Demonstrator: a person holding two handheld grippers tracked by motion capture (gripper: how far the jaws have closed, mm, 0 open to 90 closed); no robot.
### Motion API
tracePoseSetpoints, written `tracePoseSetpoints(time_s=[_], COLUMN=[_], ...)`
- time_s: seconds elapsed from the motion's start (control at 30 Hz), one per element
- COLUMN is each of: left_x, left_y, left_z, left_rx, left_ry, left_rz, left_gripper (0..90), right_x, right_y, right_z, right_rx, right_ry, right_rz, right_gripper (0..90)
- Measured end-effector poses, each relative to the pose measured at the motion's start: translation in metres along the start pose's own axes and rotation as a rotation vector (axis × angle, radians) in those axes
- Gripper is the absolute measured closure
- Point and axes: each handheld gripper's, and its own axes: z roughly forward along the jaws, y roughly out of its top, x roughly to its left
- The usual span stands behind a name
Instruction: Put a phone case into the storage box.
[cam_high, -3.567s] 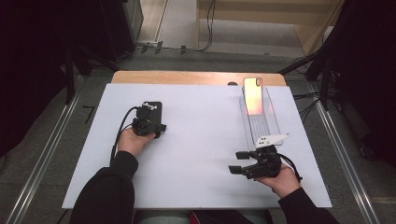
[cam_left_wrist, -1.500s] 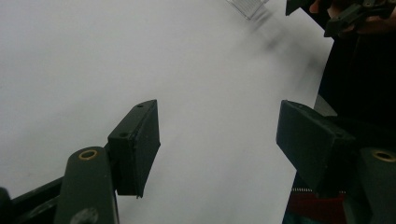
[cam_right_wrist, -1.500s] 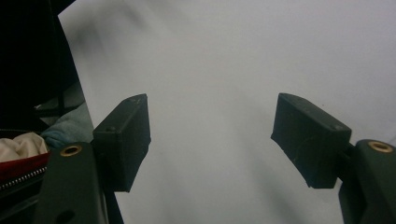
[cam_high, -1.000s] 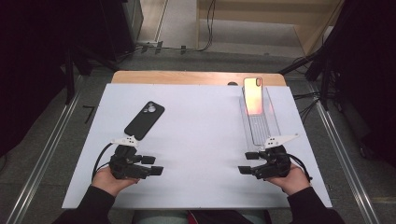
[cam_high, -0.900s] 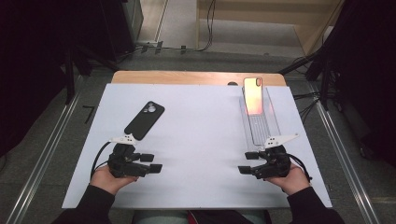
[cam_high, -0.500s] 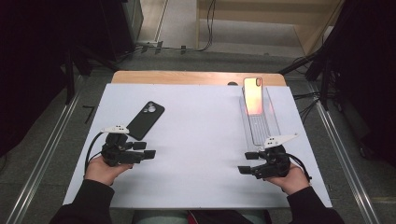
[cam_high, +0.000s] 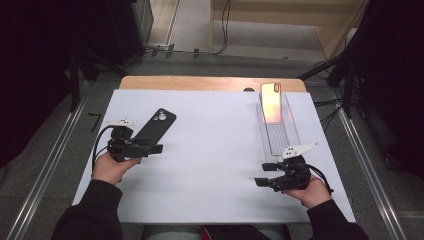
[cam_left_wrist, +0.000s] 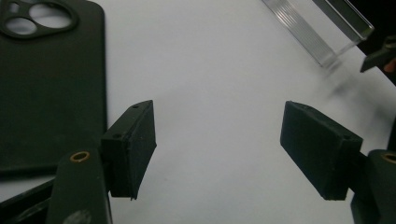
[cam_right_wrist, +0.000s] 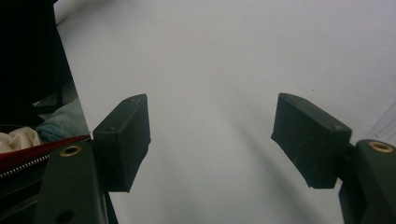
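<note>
Left gripper (cam_left_wrist: 217, 144): jaws apart, just been opening, nothing between them | black phone case (cam_left_wrist: 51, 88) flat on white table (cam_high: 215, 150), just beside left gripper's jaw | Right gripper (cam_right_wrist: 210, 140): jaws apart, empty, over bare table | clear stand (cam_high: 277, 132) with phone (cam_high: 271, 102) just beyond right gripper

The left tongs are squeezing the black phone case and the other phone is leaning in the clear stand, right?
Not quite. The left tongs are open, with nothing between them, and have just been opening wider; the left gripper view shows the black phone case lying flat on the table beside them. The other phone does lean in the clear stand.
</note>
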Motion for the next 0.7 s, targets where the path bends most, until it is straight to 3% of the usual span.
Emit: tracePoseSetpoints(time_s=[0.33, 0.47, 0.57, 0.63, 0.7], left_x=[0.018, 0.026, 0.03, 0.034, 0.036], left_y=[0.023, 0.034, 0.04, 0.044, 0.047], left_z=[0.006, 0.013, 0.018, 0.024, 0.03], left_rx=[-0.036, -0.026, -0.019, 0.0, 0.021], left_ry=[0.045, 0.065, 0.058, 0.058, 0.1], left_rz=[0.022, 0.065, 0.069, 0.056, 0.06], left_gripper=[27.1, 27.1, 26.5, 18.7, 4.3], right_x=[0.001, 0.001, 0.001, 0.001, 0.001], right_y=[-0.001, -0.001, -0.002, -0.002, -0.003], right_z=[-0.001, -0.001, -0.001, -0.001, -0.001], right_rx=[0.0, -0.002, 0.001, 0.002, 0.0], right_ry=[0.001, 0.002, 0.002, 0.003, 0.004], right_rz=[-0.001, 0.0, 0.0, 0.001, 0.003], right_gripper=[25.9, 25.9, 25.9, 25.9, 25.9])
